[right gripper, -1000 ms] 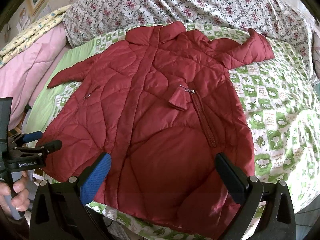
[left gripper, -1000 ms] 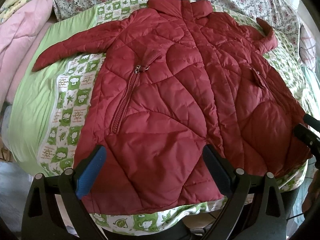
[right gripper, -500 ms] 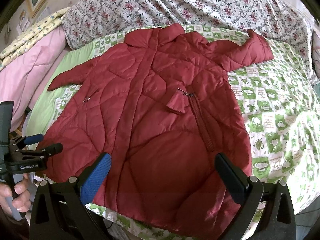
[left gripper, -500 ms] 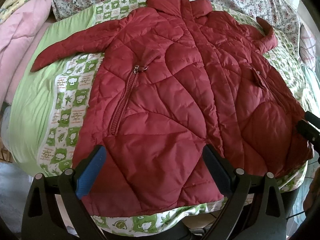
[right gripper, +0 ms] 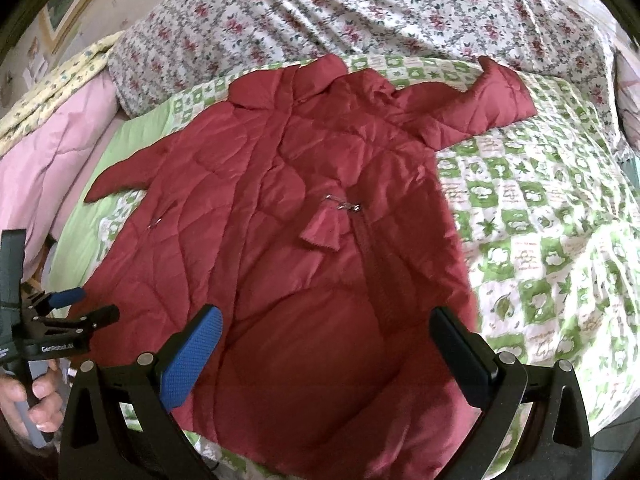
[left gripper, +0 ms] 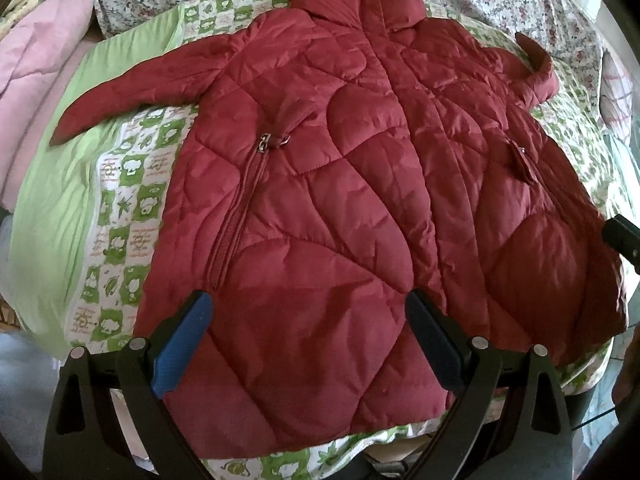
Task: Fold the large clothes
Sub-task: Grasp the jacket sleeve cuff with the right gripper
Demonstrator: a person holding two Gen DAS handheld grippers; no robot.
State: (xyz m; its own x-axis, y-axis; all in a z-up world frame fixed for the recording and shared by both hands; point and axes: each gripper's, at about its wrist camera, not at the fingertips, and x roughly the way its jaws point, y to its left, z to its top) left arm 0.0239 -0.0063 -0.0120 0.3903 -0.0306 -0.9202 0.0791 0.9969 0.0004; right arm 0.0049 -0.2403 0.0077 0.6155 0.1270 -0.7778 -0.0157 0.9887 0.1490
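Note:
A dark red quilted jacket (left gripper: pixel 340 184) lies front up and spread flat on the bed, collar at the far end, hem toward me. Its left sleeve (left gripper: pixel 132 88) stretches out over the green sheet; the right sleeve (right gripper: pixel 476 108) angles up to the far right. My left gripper (left gripper: pixel 308 320) is open and hovers over the left part of the hem, holding nothing. My right gripper (right gripper: pixel 328 336) is open above the right part of the hem (right gripper: pixel 332 392), also holding nothing. The left gripper (right gripper: pixel 82 304) and the hand holding it show at the left edge of the right wrist view.
The jacket rests on a green-and-white patterned bedcover (right gripper: pixel 540 220) with a plain green strip (left gripper: pixel 52 208) on the left. A floral quilt (right gripper: pixel 360 12) lies behind the collar and a pink duvet (right gripper: pixel 44 168) is bunched at the left. The bed's near edge runs just under the hem.
Both grippers have moved forward and lower toward the jacket's hem, so the jacket looks larger. The jaws have stayed open and the jacket has not moved.

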